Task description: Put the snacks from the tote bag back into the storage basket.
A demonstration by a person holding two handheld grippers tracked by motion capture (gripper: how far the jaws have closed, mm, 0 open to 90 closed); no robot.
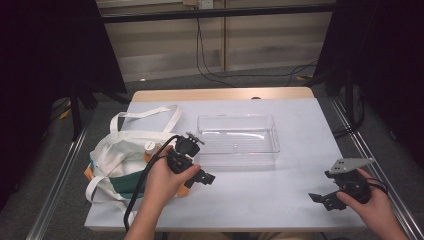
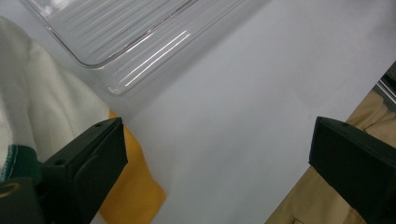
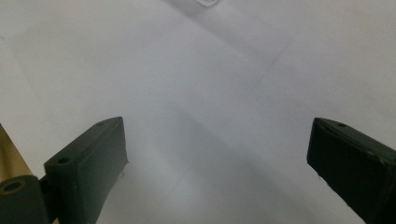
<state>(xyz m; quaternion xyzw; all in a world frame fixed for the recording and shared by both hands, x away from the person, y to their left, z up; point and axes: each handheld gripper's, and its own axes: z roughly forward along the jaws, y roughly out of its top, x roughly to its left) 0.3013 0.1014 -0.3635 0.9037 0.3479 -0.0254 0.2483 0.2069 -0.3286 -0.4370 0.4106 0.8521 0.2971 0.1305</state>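
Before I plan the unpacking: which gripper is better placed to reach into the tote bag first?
Probably the left gripper: it hovers open right beside the tote bag, whose cloth shows by its jaws. The right gripper, also open, sits far across the table.

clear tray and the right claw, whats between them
Nothing: bare white table lies between the clear tray and the right claw, as the high view shows.

Cloth bag [image 1: 117, 160] lies at the table's [image 1: 300, 125] left edge, clear tray [image 1: 237, 140] just right of it, mid-table.
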